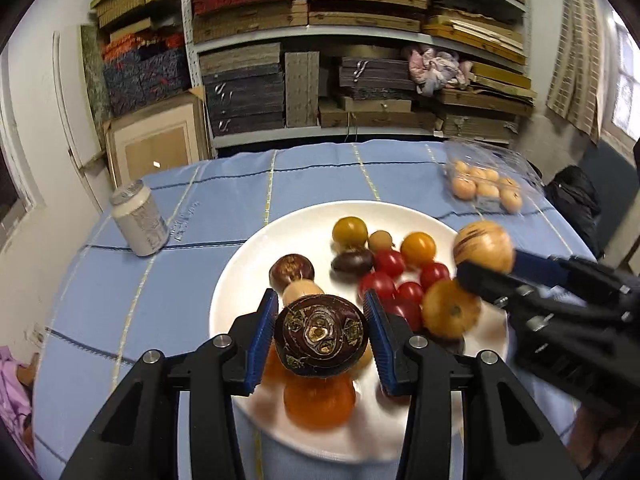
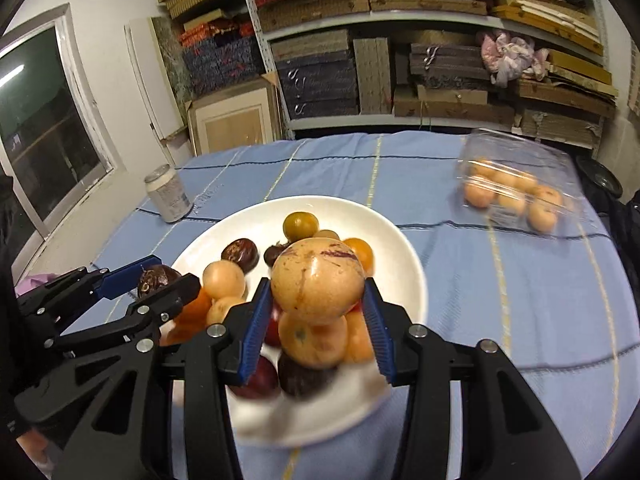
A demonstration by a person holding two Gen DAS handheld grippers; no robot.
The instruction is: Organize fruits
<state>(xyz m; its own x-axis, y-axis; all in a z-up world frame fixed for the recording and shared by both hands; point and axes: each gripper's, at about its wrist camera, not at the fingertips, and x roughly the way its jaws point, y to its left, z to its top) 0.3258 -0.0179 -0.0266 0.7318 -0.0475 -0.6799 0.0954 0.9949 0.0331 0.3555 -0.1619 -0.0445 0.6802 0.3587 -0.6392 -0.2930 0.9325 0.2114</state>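
A white plate on the blue cloth holds several fruits: red cherry tomatoes, orange and yellow ones, and dark purple fruits. My left gripper is shut on a dark purple passion fruit, above the plate's near side. My right gripper is shut on a tan, streaked round fruit above the plate. Each gripper shows in the other's view: the right one and the left one.
A clear plastic clamshell with several pale orange fruits lies at the table's far right; it also shows in the right wrist view. A white drink can stands at the far left. Shelves of stacked boards stand behind the table.
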